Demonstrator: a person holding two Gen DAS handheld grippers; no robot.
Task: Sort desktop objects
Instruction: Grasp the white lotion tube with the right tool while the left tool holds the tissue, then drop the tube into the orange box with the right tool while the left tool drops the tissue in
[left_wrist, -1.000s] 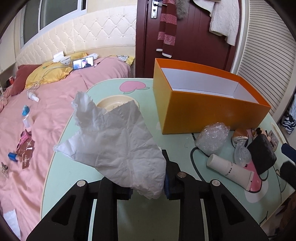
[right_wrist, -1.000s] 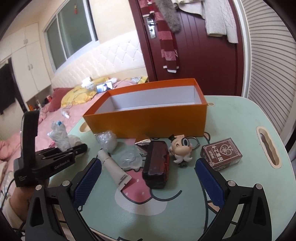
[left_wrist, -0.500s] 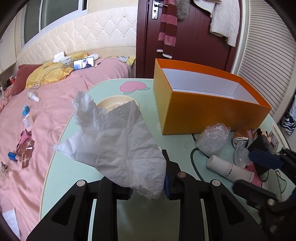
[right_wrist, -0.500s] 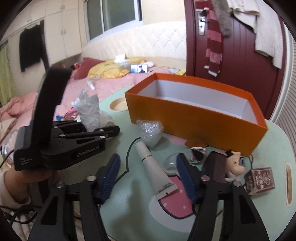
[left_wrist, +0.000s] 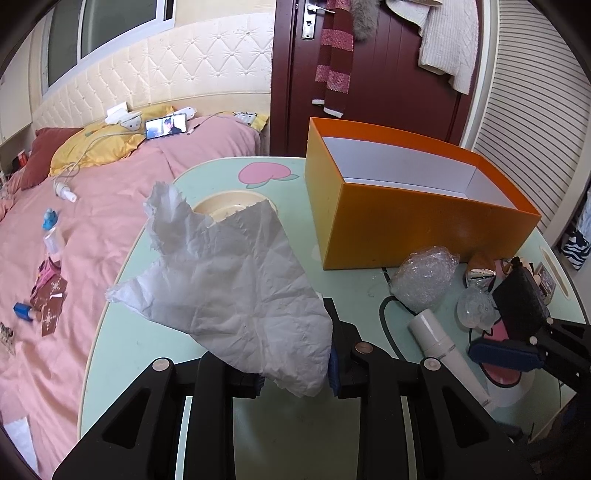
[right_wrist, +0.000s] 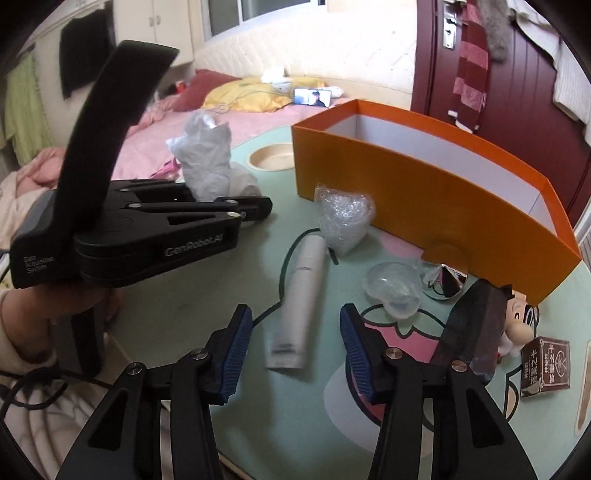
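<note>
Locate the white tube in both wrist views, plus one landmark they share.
Left wrist: white tube lies lower right on the table, beside the right tool's blue pad.
Right wrist: white tube lies centre, between the open right tool's fingers.
Shared landmark: orange box, behind the tube in both.

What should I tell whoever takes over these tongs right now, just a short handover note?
Left tongs: shut on the crumpled white tissue, held above the table.
Right tongs: open, empty, lined up over the white tube.
Orange box: nothing visible inside, as far as both views show.
On the table in front of the box: bubble wrap wad, clear plastic piece, shiny foil piece, dark case, cartoon figure, card box.
Done: tissue picked up.
Left: place the tissue, probably grab the tube, then sort the rest.
</note>
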